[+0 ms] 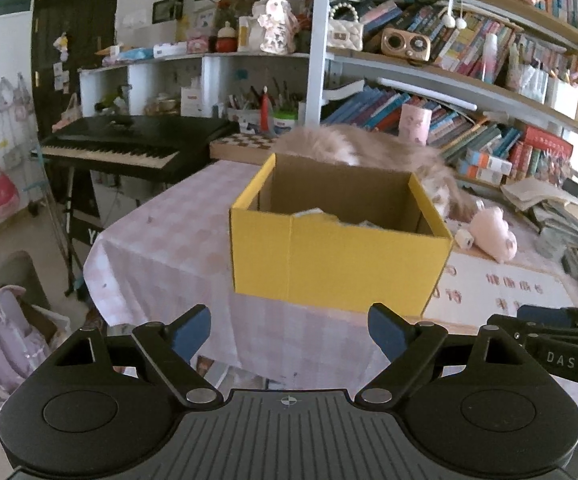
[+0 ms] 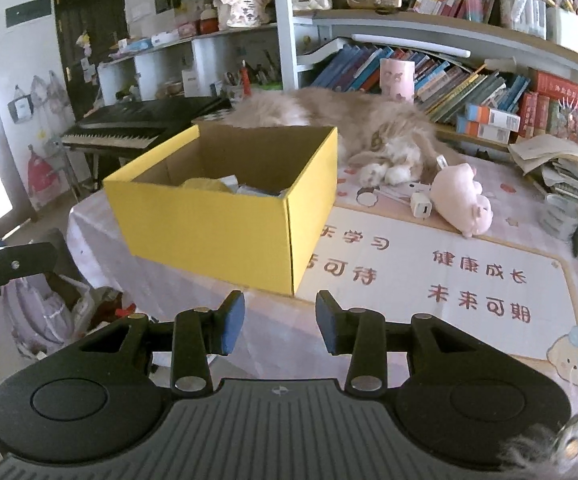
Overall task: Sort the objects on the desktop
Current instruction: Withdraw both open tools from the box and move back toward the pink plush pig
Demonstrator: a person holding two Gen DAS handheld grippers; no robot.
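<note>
Desktop clutter left: pink plush [image 2: 462,199] and white charger [image 2: 421,205] beside the yellow box [image 2: 225,220]. Left gripper [image 1: 289,334] wide open, right gripper [image 2: 280,328] partly open, both empty. Sleeping cat [image 2: 353,128] lies close, so reaching might bump it.

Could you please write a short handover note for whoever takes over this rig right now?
Left gripper: open, empty, held short of the yellow box.
Right gripper: open, empty, also short of the box.
The box sits on the pink tablecloth and already holds a few items, one of them yellow; I cannot identify them.
Left to sort: the pink plush pig and the white charger touching it, both right of the box.
Caution: a cat lies behind the box, paws near the pig.
</note>
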